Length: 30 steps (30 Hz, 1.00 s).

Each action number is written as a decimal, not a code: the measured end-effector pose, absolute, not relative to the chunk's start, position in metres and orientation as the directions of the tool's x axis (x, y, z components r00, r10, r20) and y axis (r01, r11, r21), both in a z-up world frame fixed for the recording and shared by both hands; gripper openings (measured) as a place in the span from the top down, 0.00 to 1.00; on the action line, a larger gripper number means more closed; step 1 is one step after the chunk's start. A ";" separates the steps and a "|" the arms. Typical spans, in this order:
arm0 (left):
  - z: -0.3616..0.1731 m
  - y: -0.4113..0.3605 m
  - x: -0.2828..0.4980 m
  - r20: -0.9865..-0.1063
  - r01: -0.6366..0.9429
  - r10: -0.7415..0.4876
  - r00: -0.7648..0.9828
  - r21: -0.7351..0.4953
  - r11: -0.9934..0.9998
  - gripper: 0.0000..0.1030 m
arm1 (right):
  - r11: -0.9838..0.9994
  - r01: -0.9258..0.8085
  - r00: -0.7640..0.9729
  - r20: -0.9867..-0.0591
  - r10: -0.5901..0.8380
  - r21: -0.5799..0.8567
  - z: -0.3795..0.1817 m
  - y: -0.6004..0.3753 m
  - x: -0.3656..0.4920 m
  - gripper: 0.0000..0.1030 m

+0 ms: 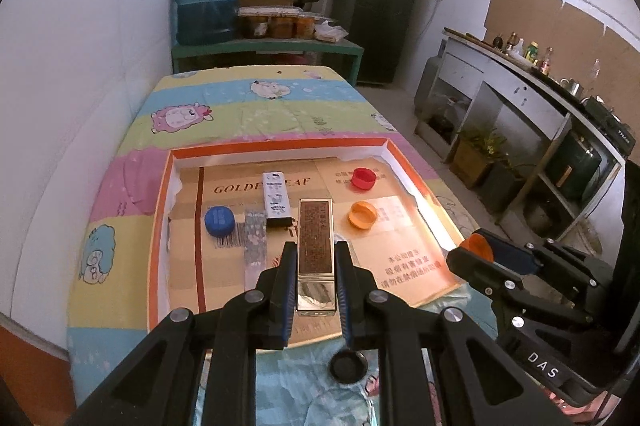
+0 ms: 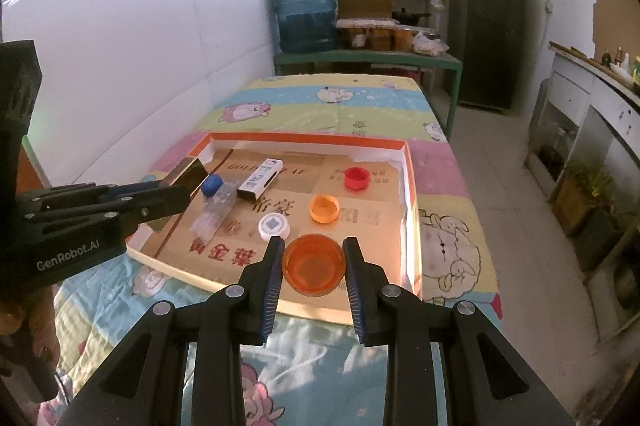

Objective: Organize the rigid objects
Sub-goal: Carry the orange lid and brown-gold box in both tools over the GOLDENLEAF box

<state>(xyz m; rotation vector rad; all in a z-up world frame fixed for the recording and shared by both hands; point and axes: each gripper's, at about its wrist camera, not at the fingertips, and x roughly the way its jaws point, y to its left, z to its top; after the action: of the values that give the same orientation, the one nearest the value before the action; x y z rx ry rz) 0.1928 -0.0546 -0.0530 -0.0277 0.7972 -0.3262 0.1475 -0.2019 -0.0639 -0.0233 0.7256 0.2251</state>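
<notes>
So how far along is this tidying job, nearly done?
Mostly, it seems. Already in the orange-rimmed tray: blue cap, red cap, orange cap, white box. In hand: left gripper holds a gold box, right gripper an orange lid. Left: a black cap outside.

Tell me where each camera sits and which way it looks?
Left wrist: on the left hand-held gripper, facing along its fingers, which hold a gold box over the tray.
Right wrist: on the right hand-held gripper, facing along its fingers, which hold an orange cap.
Both show the tray, the red cap and the other gripper.
</notes>
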 end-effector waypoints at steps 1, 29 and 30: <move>-0.054 -0.055 0.195 -0.700 0.276 -0.296 0.650 -0.146 0.950 0.82 | 0.975 -0.213 0.725 -0.661 0.197 0.057 -0.064 -0.203 0.150 0.71; -0.097 -0.064 0.237 -0.771 0.243 -0.249 0.586 -0.126 0.962 0.82 | 0.972 -0.216 0.684 -0.696 0.220 0.095 -0.095 -0.214 0.201 0.71; -0.098 -0.065 0.238 -0.774 0.241 -0.247 0.584 -0.125 0.962 0.82 | 0.972 -0.216 0.681 -0.698 0.221 0.097 -0.096 -0.214 0.203 0.71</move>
<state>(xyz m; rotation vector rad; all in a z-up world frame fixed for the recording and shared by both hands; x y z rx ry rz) 0.2382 -0.0645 -0.0984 -0.0064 0.9036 -0.2849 0.2026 -0.2145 -0.0962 0.0066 0.7845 0.2447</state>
